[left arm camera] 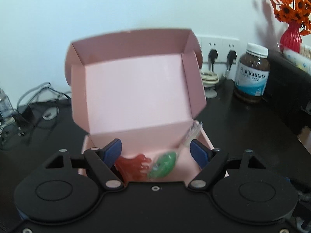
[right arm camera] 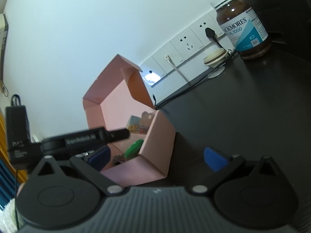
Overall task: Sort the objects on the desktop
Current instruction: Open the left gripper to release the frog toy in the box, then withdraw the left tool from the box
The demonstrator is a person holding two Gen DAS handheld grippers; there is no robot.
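Note:
A pink cardboard box (left arm camera: 136,91) stands on the black desk with its lid up. Inside lie a red hair claw (left arm camera: 134,165) and a green wrapped lollipop (left arm camera: 165,164) with a clear stick. My left gripper (left arm camera: 156,153) is open and empty, its blue pads over the box's front edge on either side of these items. In the right wrist view the box (right arm camera: 155,136) shows from its side, with the green lollipop (right arm camera: 134,148) and a colourful card (right arm camera: 136,127) inside. My right gripper (right arm camera: 157,158) is open and empty beside the box's near corner.
A brown Blackmores bottle (left arm camera: 251,73) stands at the back right, also in the right wrist view (right arm camera: 245,27). A red vase of orange flowers (left arm camera: 291,19) is at the far right. Wall sockets with plugs (left arm camera: 221,52), a coiled cable (right arm camera: 215,56) and loose cables (left arm camera: 35,104) line the back.

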